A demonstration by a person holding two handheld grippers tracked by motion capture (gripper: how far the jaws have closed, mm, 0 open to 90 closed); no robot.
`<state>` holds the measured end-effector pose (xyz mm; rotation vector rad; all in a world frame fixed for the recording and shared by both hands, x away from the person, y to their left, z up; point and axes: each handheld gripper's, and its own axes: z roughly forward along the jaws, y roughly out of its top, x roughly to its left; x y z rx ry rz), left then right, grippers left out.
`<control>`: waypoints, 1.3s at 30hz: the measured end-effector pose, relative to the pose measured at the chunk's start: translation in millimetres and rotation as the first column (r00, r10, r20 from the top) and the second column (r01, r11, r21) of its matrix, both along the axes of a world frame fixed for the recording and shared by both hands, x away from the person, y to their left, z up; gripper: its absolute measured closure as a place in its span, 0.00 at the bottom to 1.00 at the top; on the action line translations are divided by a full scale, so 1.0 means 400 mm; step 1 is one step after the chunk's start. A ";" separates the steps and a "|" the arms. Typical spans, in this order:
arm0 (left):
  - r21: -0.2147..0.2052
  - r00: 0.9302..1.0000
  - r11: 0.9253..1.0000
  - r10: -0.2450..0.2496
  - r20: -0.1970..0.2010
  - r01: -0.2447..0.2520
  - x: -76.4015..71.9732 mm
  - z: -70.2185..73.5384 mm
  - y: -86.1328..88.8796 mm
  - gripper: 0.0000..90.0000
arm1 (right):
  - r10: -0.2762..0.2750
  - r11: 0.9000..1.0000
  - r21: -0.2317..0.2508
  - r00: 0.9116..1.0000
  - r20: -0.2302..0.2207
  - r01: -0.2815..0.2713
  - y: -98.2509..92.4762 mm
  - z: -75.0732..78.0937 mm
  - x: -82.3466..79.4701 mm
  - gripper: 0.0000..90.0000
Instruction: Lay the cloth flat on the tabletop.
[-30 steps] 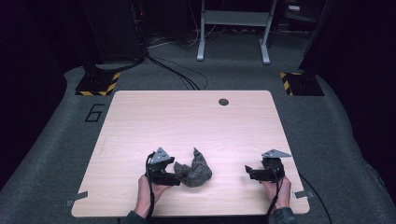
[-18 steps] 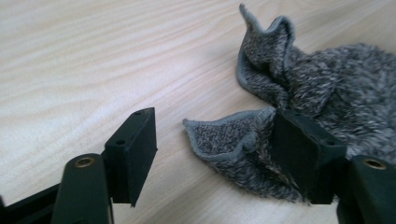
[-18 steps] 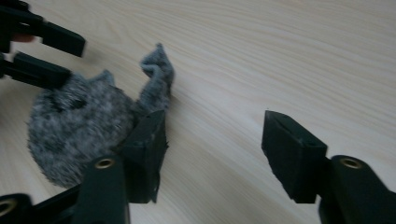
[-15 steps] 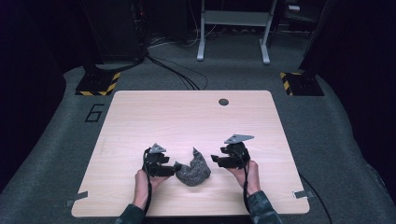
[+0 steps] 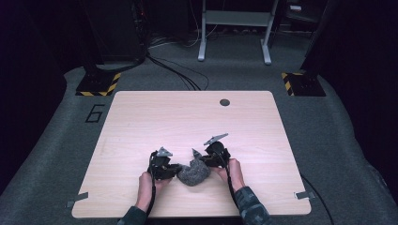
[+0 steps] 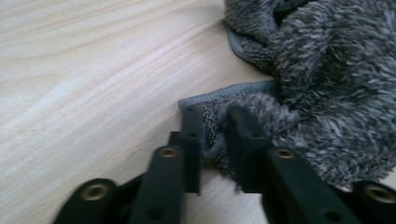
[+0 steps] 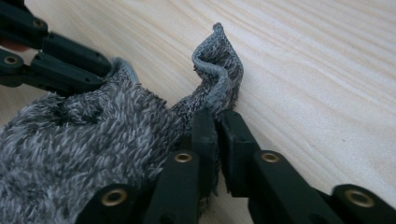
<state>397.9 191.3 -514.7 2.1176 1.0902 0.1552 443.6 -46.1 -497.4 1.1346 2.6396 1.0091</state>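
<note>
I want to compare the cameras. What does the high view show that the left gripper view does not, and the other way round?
High view alone: the whole wooden table with a round dark hole, the grey floor with the number 6, black cables, and both hands.

Left gripper view alone: close up, the left tool shut on the hemmed corner of the grey fluffy cloth; its jaws have just been closing.

Both: the cloth, bunched on the table, and the left tool at its edge.
</note>
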 end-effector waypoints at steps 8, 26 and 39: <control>-0.045 0.994 0.998 0.038 0.098 -0.034 -0.028 0.036 0.013 0.96 | -0.024 0.999 0.036 0.993 0.116 0.020 -0.036 0.063 -0.035 0.98; -0.020 0.998 1.000 0.000 0.070 0.002 -0.106 0.046 0.048 0.74 | -0.204 0.979 0.011 0.976 0.073 0.204 -0.230 0.003 -0.111 0.88; -0.041 0.986 0.998 0.060 0.156 -0.054 -0.051 0.146 0.052 0.39 | -0.179 0.981 0.101 0.973 0.144 0.165 -0.221 0.119 -0.124 0.61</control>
